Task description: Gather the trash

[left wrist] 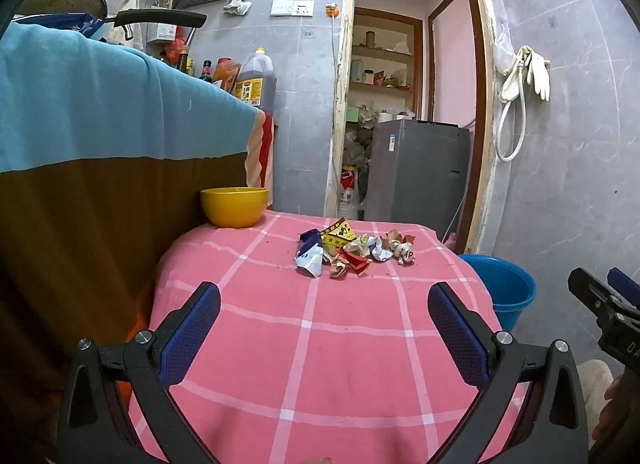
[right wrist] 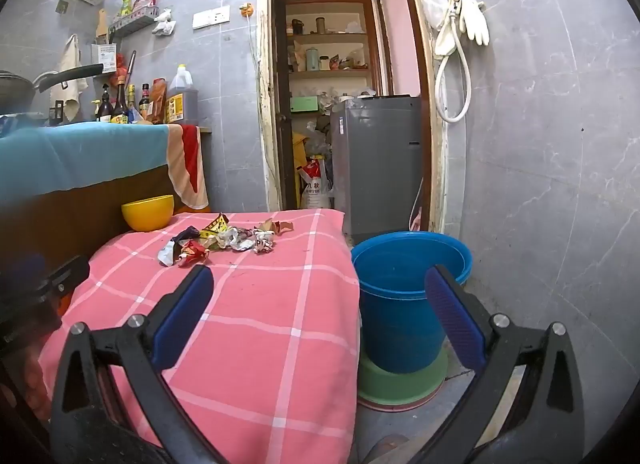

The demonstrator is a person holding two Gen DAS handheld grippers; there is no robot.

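Both claws stand wide apart and hold nothing. Up close, the left gripper (left wrist: pixel 324 310) hangs over the near part of a pink checked cloth (left wrist: pixel 352 364), its blue pads (left wrist: pixel 192 336) bare, only cloth showing between them. The right gripper (right wrist: pixel 320 308) hovers at the cloth's right edge — one pad (right wrist: pixel 186 314) over the pink cloth (right wrist: pixel 248 324), the other pad in front of a blue bucket (right wrist: pixel 400 304). Nothing sits between its fingers either. In the left view, the right gripper's black frame shows at the far right edge, well apart from the left one.

Further out, the trash (left wrist: pixel 354 250) — a small heap of crumpled wrappers, white, red, yellow and dark blue — lies on the far part of the cloth, well ahead of both grippers and touched by neither. From the right view the heap (right wrist: pixel 224 242) sits up and to the left of the fingers.

A yellow bowl (left wrist: pixel 234 206) stands on the cloth's far left corner, near the heap but apart from it. The bucket stands on the floor just beside the covered surface, on its right, resting on a green base (right wrist: pixel 404 384); what lies inside it I cannot tell.

To the left, a teal cloth (left wrist: pixel 100 104) drapes a higher counter with bottles on it. Beyond, an open doorway shows a grey appliance (left wrist: pixel 416 172) and shelves, and pale gloves (left wrist: pixel 532 72) hang on the tiled wall.
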